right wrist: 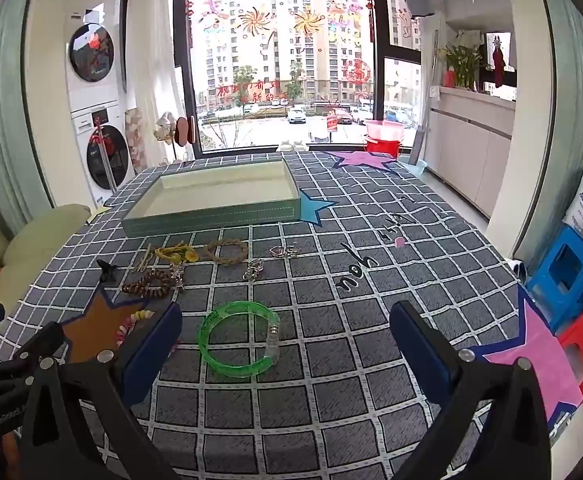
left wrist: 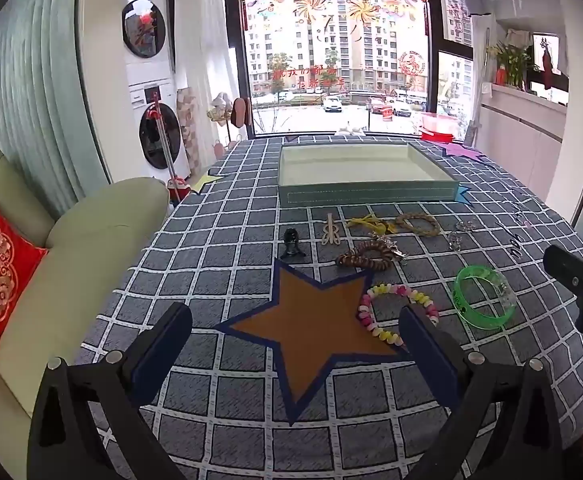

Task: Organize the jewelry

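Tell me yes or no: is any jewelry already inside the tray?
No. The right wrist view shows the tray holding nothing, while the green bangle and the other pieces lie on the checked cloth in front of it.

We are looking at a surface covered by a grey checked cloth (right wrist: 371,360) with printed stars. Lying on it toward the window is a shallow pale-green tray (right wrist: 215,216). Nearer to us are sitting a green translucent bangle (right wrist: 211,354), a brown wooden bead bracelet (left wrist: 365,258), a pastel bead bracelet (left wrist: 367,314) overlapping the orange star (left wrist: 307,332), a braided rope bracelet (right wrist: 227,252), a black hair claw (left wrist: 291,244), a yellow corded piece (left wrist: 369,222), and small silver pieces (right wrist: 253,269).
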`<move>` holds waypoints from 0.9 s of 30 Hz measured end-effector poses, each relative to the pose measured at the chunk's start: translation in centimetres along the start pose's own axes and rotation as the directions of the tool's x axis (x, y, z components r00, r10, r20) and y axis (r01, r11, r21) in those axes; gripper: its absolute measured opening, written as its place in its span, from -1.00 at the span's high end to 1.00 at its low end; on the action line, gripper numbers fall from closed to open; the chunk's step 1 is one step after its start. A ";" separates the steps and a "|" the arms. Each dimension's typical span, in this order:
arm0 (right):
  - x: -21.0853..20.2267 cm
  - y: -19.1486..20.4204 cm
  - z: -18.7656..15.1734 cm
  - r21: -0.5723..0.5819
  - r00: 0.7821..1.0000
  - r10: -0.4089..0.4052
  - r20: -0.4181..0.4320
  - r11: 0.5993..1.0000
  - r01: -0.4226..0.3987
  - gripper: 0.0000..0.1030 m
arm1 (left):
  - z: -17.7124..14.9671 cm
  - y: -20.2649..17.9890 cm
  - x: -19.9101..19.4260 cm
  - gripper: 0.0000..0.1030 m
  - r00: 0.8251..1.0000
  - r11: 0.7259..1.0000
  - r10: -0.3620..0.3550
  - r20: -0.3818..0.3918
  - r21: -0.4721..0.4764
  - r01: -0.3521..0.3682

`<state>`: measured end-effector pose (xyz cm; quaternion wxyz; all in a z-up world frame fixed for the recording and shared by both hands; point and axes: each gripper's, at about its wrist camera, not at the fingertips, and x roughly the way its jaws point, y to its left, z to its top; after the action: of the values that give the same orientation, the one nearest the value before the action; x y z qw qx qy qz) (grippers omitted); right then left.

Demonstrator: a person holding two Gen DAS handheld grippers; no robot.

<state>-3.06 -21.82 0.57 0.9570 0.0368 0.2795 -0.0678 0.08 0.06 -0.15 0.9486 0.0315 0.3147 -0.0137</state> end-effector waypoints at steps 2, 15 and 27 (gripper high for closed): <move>0.0 0.0 0.0 -0.017 1.000 -0.010 0.002 1.000 0.010 -1.00 | 0.0 0.0 0.2 -1.00 1.000 1.000 -0.022 -0.019 0.000 0.022; -0.8 0.5 0.5 -0.017 1.000 0.002 0.017 1.000 -0.002 -1.00 | 0.1 0.5 -0.2 -1.00 1.000 1.000 0.005 0.015 -0.025 -0.004; -1.5 0.5 0.9 -0.014 0.999 0.012 0.042 1.000 -0.012 -1.00 | 0.3 0.7 -0.9 -1.00 0.999 1.000 0.008 0.034 -0.027 -0.007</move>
<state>-3.81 -21.21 2.14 0.9634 0.0303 0.2594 -0.0608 -0.47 0.73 0.65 0.9542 0.0197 0.2984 -0.0067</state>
